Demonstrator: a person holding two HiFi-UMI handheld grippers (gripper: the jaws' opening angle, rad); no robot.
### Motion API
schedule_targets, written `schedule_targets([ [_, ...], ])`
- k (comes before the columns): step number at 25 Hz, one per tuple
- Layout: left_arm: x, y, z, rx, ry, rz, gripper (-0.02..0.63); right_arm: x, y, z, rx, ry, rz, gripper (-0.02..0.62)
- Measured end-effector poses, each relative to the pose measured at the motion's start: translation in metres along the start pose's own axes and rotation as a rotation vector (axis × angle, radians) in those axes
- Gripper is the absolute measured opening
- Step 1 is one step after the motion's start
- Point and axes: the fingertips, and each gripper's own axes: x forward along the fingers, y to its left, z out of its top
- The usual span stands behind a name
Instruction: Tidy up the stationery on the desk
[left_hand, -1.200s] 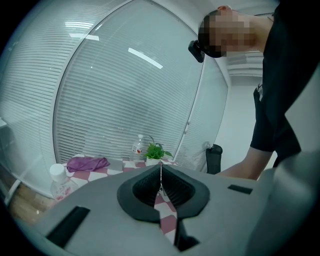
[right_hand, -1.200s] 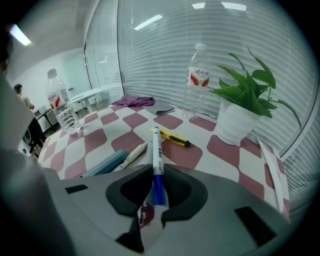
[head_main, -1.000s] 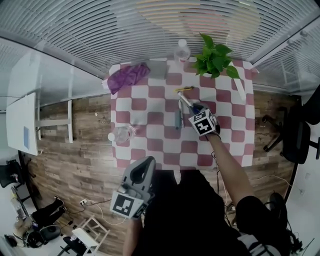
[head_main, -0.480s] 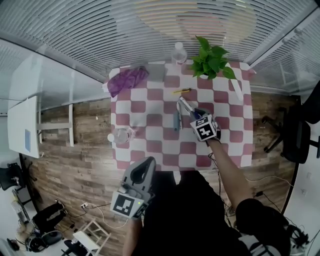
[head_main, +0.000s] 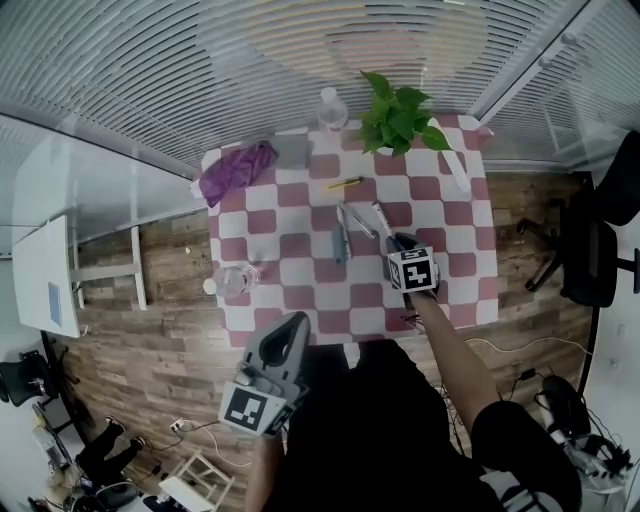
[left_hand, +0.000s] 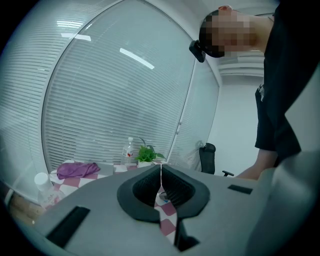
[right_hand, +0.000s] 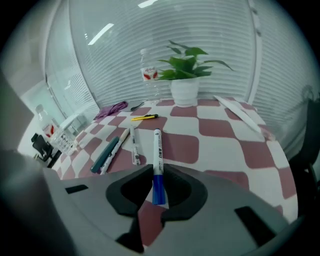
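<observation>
The tidying looks like it is only starting. A teal pen (right_hand: 102, 156), two white pens (right_hand: 134, 147) and a yellow pen (right_hand: 145, 117) lie loose on the checked table (right_hand: 225, 135) (none looks put away). The right gripper (right_hand: 156, 175) has its jaws partly closed, pinching a blue-capped marker (right_hand: 157, 150) over the table. The left gripper (left_hand: 161, 172) is squeezed tight with nothing in it.

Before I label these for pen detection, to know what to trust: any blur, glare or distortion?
Head view: fisheye curves the blinds; desk small but sharp. Left gripper view: lamp streaks glare on the blinds, corners dark. Right gripper view: marker crisp, corners vignetted.
</observation>
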Motion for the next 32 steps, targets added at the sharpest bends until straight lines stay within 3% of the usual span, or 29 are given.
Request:
schedule_targets([
  [6, 0.01, -0.005, -0.007, 0.041, 0.021, -0.041, 0.034, -0.019, -0.013, -0.028, 0.205, -0.01, -0.08, 0.08],
  [16, 0.033, -0.033, -0.001, 0.041, 0.002, -0.149, 0.034, -0.048, -0.029, -0.065, 0.464, -0.044, -0.179, 0.078],
  [21, 0.032, -0.029, -0.008, 0.072, 0.031, -0.142, 0.034, -0.048, -0.028, -0.065, 0.448, -0.051, -0.165, 0.081],
  [25, 0.032, -0.03, -0.004, 0.041, 0.02, -0.133, 0.034, -0.044, -0.027, -0.065, 0.421, -0.039, -0.15, 0.089],
  [32, 0.029, -0.027, -0.003, 0.053, 0.007, -0.134, 0.034, -0.049, -0.028, -0.058, 0.354, -0.046, -0.157, 0.118],
])
